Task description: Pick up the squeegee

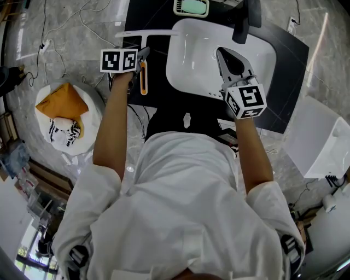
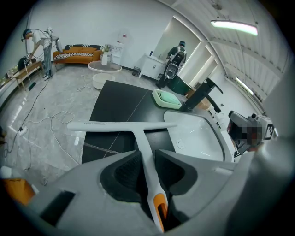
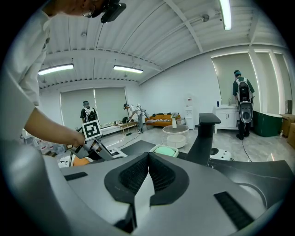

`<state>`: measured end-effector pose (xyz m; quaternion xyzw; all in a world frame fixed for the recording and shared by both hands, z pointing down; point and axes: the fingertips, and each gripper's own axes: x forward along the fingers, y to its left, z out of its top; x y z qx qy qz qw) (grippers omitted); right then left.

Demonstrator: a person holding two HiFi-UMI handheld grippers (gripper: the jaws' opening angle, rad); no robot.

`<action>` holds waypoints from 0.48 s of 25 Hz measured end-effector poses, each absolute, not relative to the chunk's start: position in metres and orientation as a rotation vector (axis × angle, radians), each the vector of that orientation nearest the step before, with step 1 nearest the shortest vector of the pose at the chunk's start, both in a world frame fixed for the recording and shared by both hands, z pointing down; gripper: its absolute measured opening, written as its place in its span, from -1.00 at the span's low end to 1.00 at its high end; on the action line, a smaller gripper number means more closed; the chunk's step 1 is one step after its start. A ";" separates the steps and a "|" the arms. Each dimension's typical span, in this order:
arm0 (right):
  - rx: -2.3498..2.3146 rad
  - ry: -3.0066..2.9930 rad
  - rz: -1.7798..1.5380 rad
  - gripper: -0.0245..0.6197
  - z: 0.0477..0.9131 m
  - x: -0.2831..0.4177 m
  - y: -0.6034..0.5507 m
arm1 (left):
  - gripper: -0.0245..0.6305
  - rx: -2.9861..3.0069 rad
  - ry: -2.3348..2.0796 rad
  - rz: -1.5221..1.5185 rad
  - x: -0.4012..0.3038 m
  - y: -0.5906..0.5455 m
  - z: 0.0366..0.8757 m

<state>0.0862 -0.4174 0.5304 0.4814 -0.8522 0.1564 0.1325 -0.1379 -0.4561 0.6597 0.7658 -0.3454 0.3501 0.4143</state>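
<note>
Though the head view hides the grip, left gripper point(image 2: 146, 156) clasps squeegee point(image 2: 120, 126) handle

The head view looks steeply down from above the person's shoulders onto the black surface point(image 1: 158, 65) and sink point(image 1: 186, 65). The left gripper view sits low and close, facing along the squeegee point(image 2: 138, 133) across that surface. The right gripper view faces nearly level into the room. All 3 share the green tray point(image 1: 192, 6).
</note>
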 end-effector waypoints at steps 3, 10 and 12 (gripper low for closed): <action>1.396 -2.474 0.450 -0.88 0.529 0.086 -0.417 | -0.61 1.912 -0.894 0.863 -0.140 -0.458 0.659; 1.388 -2.483 0.421 -0.88 0.520 0.085 -0.414 | -0.68 1.903 -0.916 0.824 -0.146 -0.456 0.651; 1.388 -2.487 0.412 -0.88 0.517 0.084 -0.413 | -0.68 1.910 -0.924 0.802 -0.147 -0.455 0.645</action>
